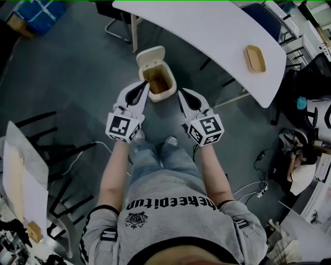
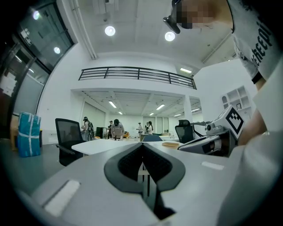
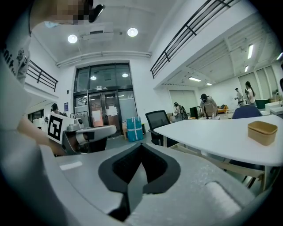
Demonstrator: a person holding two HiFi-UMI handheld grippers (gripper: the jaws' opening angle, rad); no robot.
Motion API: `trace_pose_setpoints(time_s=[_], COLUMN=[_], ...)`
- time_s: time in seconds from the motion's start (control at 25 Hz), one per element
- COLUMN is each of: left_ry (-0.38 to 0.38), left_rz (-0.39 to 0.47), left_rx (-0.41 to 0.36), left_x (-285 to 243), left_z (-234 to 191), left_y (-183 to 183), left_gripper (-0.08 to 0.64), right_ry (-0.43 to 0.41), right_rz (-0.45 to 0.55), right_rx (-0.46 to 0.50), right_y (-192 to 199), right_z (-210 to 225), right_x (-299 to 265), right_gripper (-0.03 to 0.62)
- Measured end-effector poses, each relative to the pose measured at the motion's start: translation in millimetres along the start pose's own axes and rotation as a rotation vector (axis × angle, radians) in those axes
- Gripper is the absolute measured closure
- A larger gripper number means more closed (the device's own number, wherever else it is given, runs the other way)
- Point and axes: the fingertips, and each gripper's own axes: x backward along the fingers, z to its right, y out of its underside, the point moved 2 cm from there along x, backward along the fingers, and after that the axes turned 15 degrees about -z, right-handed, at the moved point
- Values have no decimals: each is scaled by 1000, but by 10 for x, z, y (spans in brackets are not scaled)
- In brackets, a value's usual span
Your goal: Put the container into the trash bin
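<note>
The container (image 1: 255, 58) is a shallow tan tray lying near the right end of the white curved table (image 1: 207, 31); it also shows in the right gripper view (image 3: 262, 132) and small in the left gripper view (image 2: 170, 144). The cream trash bin (image 1: 155, 78) stands on the floor by the table, lid up, brown inside. My left gripper (image 1: 142, 86) hovers just left of the bin, jaws shut and empty (image 2: 142, 148). My right gripper (image 1: 182, 95) hangs just right of the bin, also shut with nothing in it (image 3: 140, 152). The bin is out of both gripper views.
A blue package (image 1: 39, 13) lies on the floor at top left. Black chair frames (image 1: 57, 150) and a paper-covered desk (image 1: 20, 176) stand at the left. Cables (image 1: 253, 186) trail over the floor at right, near a seated person (image 1: 300, 165). An office chair (image 3: 159, 121) stands beyond the table.
</note>
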Motion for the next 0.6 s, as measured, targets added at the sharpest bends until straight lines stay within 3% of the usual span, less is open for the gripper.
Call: trace_pose_setpoints(time_s=[0.6], left_ry=[-68], left_rz=[44], left_rx=[-11], left_x=[189], left_z=[121], left_y=[-312], left_gripper=[555], right_ry=[-29], right_rz=[80], right_rx=[85], right_y=[-393], right_z=[-85], right_x=[244], right_gripper=[591])
